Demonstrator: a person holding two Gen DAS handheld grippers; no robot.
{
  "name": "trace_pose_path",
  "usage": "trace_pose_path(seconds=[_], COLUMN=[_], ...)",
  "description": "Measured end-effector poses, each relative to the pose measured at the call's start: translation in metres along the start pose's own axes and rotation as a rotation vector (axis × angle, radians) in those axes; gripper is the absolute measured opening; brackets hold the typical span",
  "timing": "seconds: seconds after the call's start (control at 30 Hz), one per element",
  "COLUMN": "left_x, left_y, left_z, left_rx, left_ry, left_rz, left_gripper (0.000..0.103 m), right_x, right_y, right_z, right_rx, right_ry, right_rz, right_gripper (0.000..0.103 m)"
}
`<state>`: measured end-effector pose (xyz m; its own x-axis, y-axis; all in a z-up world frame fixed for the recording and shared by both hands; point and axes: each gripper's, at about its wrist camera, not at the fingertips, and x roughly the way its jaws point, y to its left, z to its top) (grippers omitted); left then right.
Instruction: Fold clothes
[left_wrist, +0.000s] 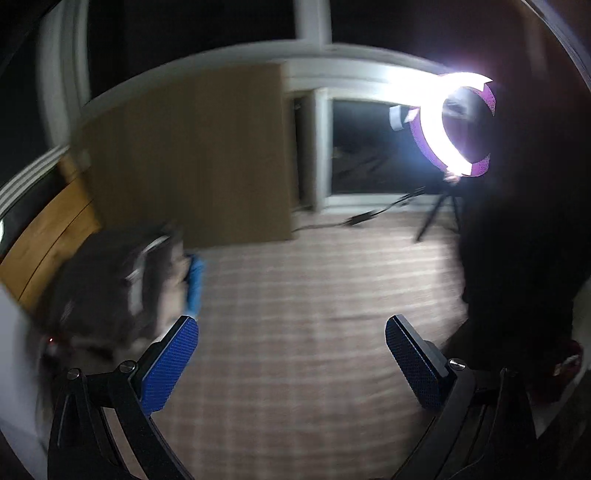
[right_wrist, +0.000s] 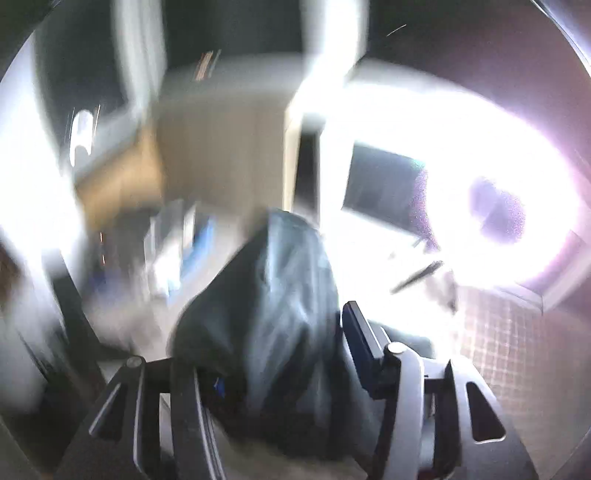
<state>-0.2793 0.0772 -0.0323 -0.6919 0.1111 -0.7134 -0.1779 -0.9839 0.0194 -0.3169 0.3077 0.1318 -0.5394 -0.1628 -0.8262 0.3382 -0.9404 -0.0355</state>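
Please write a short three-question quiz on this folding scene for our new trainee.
1. True or false: the left gripper has its fingers spread with nothing between them.
2. Which gripper has the dark garment bunched between its fingers: A left, B right?
3. Fill in: the bright light by the window is a ____ light on a tripod.

Key: 1 true; 2 B; 3 ring.

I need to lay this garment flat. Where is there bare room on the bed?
The checked bedspread lies bare ahead of the open left tool, up to the wooden board. It is crowded left by the grey pile and right by the dark garment.
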Motion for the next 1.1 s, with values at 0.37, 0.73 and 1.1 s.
trace_pose_path(seconds=[0.37,0.73,1.1], left_x=[0.061,0.078,0.157], left_y=[-0.027,-0.126,-0.111], left_z=[-0.036,-0.044,-0.057], left_rx=[0.158,0.428,0.361], left_ry=[0.195,0.234,0.397], left_rz=[-0.060,-0.207,-0.209], left_gripper=[0.102,0.102,0.002], right_x=[0.099,0.179,0.147], right_y=[-0.126,-0.103,-0.091], right_z=[-0.186,-0.262,-0.195], right_rx=[0.531,0.759,0.579], right_ry=[0.161,0.212,0.149], right_rz=[-0.134,0.250,0.134], right_gripper=[0.074,0.074,0.016])
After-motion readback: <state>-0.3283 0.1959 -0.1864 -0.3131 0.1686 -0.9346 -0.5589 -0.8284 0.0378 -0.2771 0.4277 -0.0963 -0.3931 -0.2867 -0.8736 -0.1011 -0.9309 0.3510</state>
